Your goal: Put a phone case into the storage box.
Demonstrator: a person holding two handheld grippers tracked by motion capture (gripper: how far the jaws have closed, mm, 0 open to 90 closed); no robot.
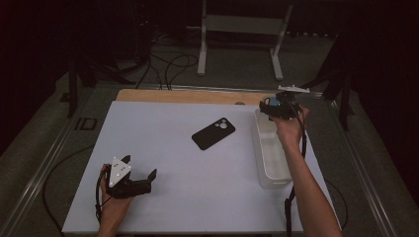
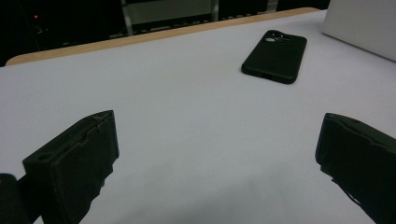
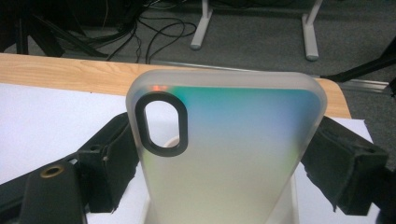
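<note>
while right hand-held gripper (image 3: 224, 154) clamps translucent case (image 3: 224, 158) | left hand-held gripper (image 2: 215, 158) spread, empty

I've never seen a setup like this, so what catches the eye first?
The translucent frosted phone case with a dark oval camera cutout, clamped in the right gripper above the clear plastic bin. Next, the black phone case lying mid-table, ahead of the open left gripper.
</note>
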